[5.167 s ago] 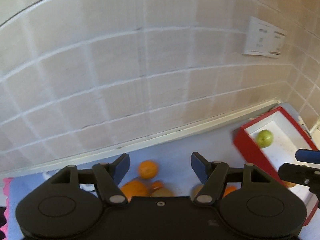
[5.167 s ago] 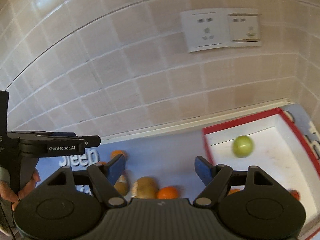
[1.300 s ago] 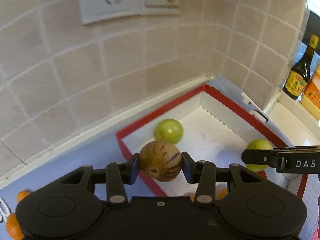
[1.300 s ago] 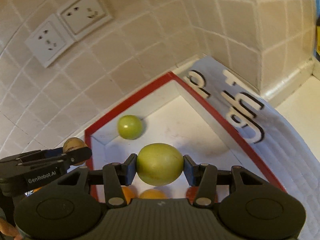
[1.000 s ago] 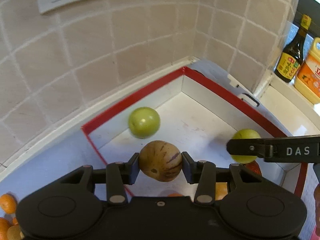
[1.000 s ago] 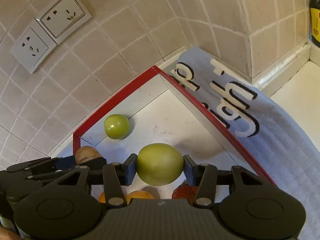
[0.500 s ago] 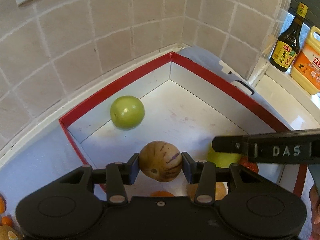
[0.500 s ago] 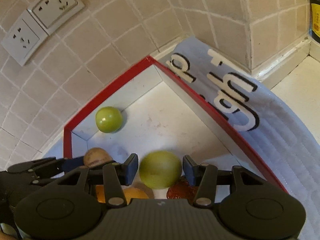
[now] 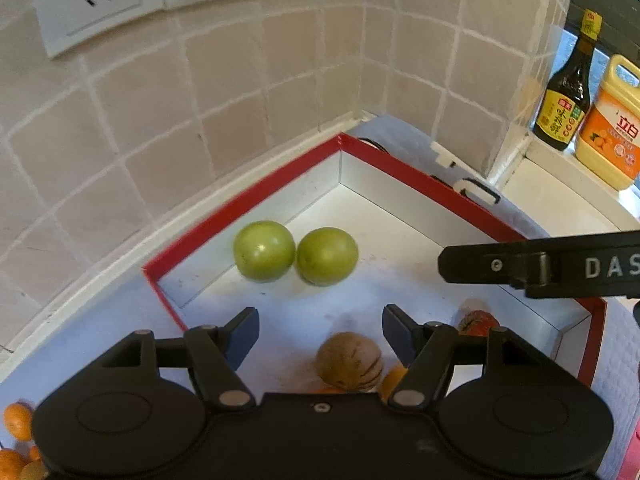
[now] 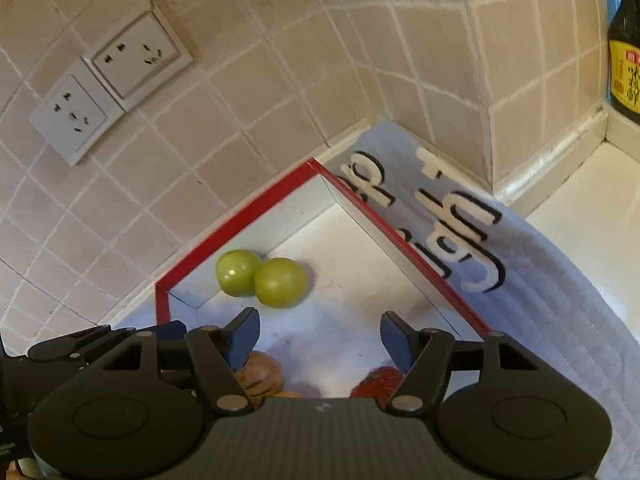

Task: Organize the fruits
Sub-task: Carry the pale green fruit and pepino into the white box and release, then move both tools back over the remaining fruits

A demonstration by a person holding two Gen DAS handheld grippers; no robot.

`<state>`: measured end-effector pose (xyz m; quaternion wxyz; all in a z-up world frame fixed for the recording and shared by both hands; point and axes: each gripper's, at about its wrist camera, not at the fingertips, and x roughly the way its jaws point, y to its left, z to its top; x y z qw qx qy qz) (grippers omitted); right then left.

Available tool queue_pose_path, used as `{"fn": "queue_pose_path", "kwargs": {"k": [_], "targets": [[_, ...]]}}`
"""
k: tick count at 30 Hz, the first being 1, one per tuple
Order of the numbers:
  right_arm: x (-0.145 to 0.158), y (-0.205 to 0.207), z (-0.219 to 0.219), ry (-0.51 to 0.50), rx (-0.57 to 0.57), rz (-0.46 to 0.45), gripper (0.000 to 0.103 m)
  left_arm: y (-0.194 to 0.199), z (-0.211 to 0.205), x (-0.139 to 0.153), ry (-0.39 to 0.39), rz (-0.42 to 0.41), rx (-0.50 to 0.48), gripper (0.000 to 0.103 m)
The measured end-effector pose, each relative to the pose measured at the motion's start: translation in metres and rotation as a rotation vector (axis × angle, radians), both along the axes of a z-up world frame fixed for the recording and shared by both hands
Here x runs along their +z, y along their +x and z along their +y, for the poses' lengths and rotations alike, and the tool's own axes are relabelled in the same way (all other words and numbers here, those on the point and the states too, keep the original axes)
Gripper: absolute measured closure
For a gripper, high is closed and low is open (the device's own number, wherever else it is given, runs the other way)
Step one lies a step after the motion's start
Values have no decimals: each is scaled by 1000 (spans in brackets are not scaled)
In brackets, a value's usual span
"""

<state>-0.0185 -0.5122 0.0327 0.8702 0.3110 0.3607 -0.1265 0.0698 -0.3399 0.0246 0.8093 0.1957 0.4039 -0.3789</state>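
Fruits are collecting in the red box (image 9: 248, 204): two green fruits (image 9: 264, 251), a striped melon (image 9: 349, 362). Left gripper (image 9: 318, 330) and right gripper (image 10: 316, 334) are opening, empty; oranges (image 9: 16, 420) are waiting outside, far left.

A pale blue printed cloth (image 10: 532, 264) covers the counter, bearing a red-rimmed box (image 9: 404, 172).

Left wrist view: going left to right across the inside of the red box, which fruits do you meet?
First green fruit → second green fruit, touching it → striped brown fruit, nearer the camera → red fruit, partly hidden behind the left gripper.
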Motion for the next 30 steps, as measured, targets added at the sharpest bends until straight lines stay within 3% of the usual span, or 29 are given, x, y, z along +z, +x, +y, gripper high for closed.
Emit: {"fn": "queue_pose_path", "kwargs": {"k": [13, 30], "targets": [[38, 12, 38, -47, 65, -39, 33, 13, 52, 34, -32, -60, 104, 22], [70, 49, 139, -108, 235, -73, 33, 46, 169, 62, -71, -85, 292, 22]]}}
